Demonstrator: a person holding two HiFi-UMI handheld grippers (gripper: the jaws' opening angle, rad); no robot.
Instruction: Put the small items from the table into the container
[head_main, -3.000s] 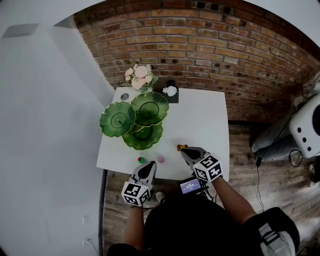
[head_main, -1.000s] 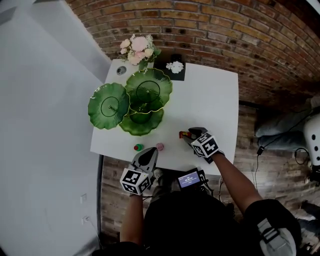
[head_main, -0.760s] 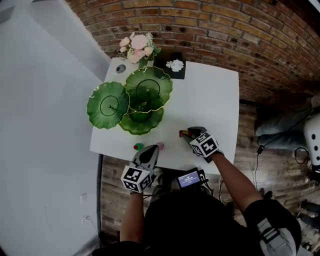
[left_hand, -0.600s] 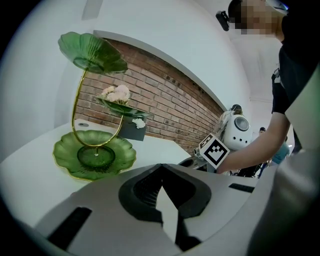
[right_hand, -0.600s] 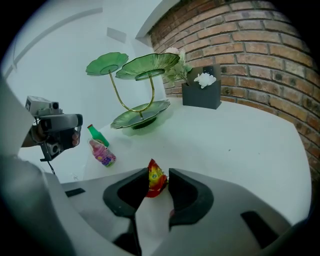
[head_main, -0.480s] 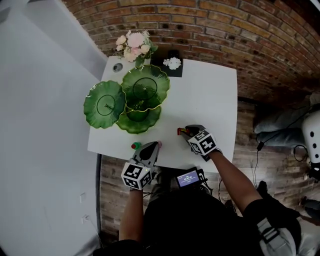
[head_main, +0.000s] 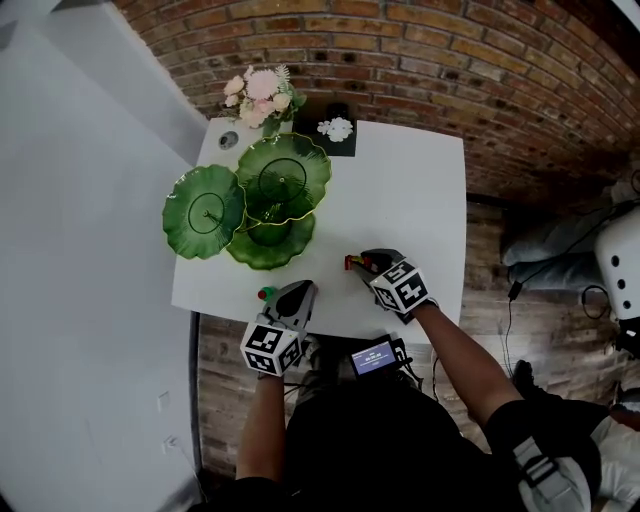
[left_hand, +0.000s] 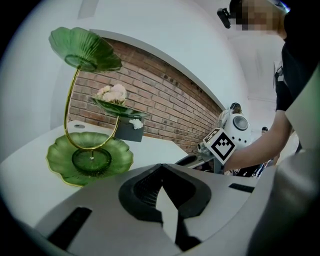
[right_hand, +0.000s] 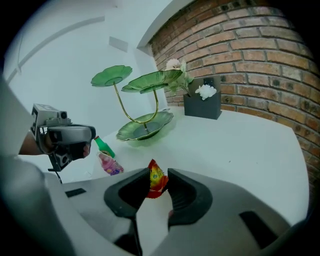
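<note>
I'm working over a white tabletop that butts against a brick wall at its far edge, with a plain white wall along its left side and wooden floor open to the right. The far left part is crowded. A green three-tier leaf stand sits there, with a bunch of flowers and a dark box behind it against the brick. The middle and right of the tabletop are bare, so there is free room to move between the near edge and the stand. My left tongs are pressed together with nothing in them, hanging over the near edge. A small green bottle and a pink packet lie just beside them on the tabletop. My right tongs are tilted down near the near edge, right of centre. Their jaws are closing on a red and yellow wrapped candy, which stands upright between the pads and touches both. The candy is well apart from the stand.
</note>
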